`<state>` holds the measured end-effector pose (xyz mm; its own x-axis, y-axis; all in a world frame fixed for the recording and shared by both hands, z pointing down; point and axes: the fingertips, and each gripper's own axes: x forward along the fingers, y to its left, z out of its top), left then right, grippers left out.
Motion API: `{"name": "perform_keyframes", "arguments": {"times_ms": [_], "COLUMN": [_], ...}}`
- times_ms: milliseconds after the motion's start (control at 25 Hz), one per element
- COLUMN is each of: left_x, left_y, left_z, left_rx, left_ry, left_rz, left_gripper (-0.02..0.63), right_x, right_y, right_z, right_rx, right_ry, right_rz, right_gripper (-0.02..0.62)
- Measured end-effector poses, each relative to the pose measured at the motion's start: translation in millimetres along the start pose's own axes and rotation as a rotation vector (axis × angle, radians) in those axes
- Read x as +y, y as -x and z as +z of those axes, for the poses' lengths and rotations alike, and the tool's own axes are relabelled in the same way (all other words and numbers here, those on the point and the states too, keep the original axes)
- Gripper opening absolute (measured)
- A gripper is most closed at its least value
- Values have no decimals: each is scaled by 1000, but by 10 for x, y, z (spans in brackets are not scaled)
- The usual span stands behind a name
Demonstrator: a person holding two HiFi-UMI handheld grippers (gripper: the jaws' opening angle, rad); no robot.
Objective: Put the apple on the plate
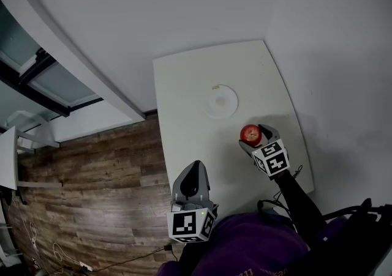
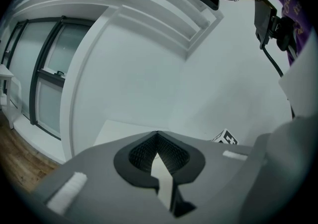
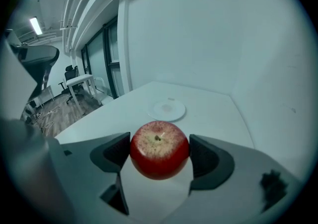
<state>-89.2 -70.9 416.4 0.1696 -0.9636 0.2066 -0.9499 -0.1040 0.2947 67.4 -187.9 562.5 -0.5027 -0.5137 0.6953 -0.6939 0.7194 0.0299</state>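
- The right gripper (image 3: 159, 156) is closed on the apple (image 1: 250, 133); its 2 dark pads press on the left and right sides of the fruit.
- The apple is red with a pale yellow top, and its stem side faces up. It is over the right part of the table (image 1: 184, 122), close to the right edge. I cannot tell if it touches the surface under it.
- The plate (image 1: 220, 101) is small, round and white. It lies flat further away on the table, a little to the left of the apple and clearly apart from it.
- The left gripper (image 2: 157, 136) has its jaws brought together with nothing between them. It is at the near left corner of the table and points to the far side.
- The table is white and smooth, with rounded corners. Its far edge and its right edge stand close to the white wall (image 1: 196, 5).
- To the left of the table there is a floor of brown wooden planks (image 1: 92, 177), with some thin cables (image 1: 61, 253) lying on it at the near side.
- Along the left wall run large glass panes in dark frames (image 1: 55, 79).
- In the right gripper view a desk with office chairs (image 3: 77, 80) stands far at the left, and a long ceiling lamp (image 3: 35, 24) is lit above.
- A purple garment (image 1: 251, 250) of the person shows at the near edge of the head view.
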Motion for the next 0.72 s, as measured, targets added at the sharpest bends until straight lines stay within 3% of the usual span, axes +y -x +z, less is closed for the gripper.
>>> {"name": "perform_keyframes", "arguments": {"times_ms": [720], "left_x": [112], "left_y": [-58], "left_z": [-39], "left_rx": [10], "left_ry": [7], "left_rz": [33], "left_gripper": [6], "right_x": [42], "right_y": [-264], "right_z": [315], "right_rx": [-22], "right_ry": [78], "right_rz": [38], "right_gripper": [377]}}
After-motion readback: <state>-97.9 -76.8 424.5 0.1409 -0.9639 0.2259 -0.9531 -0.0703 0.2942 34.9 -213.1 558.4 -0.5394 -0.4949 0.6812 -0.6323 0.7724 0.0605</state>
